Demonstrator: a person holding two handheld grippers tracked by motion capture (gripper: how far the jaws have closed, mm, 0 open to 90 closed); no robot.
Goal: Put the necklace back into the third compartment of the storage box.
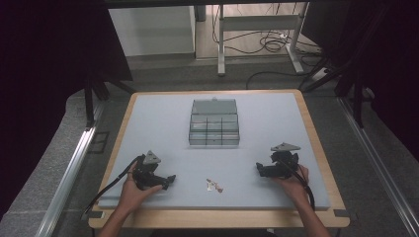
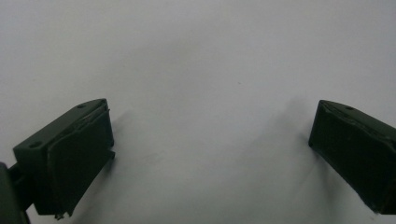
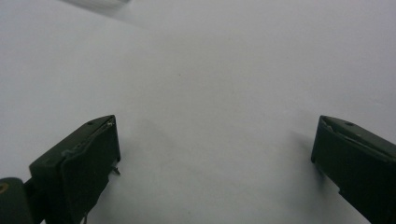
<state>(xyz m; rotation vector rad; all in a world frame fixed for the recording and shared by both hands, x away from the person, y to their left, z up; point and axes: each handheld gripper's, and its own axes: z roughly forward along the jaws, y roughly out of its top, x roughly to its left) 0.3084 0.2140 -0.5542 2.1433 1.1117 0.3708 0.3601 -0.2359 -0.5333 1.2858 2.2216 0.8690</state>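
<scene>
A clear plastic compartment box [image 1: 214, 123] with its lid up stands at the middle back of the pale mat [image 1: 163, 123]. A small pinkish item [image 1: 214, 185] lies near the mat's front edge, between the two hands. My left gripper [image 1: 170, 181] rests on the mat at the front left, jaws pointing right toward that item. In the left gripper view my left gripper [image 2: 210, 140] stands open over bare mat. My right gripper [image 1: 259, 169] sits at the front right, pointing left. The right gripper view shows my right gripper [image 3: 215, 149] open, nothing between its jaws.
The mat covers a wooden table [image 1: 316, 143]. Beyond the table's far edge stand a desk frame [image 1: 257, 29] and loose cables [image 1: 267, 44] on the floor. Dark curtains [image 1: 49, 49] hang at both sides.
</scene>
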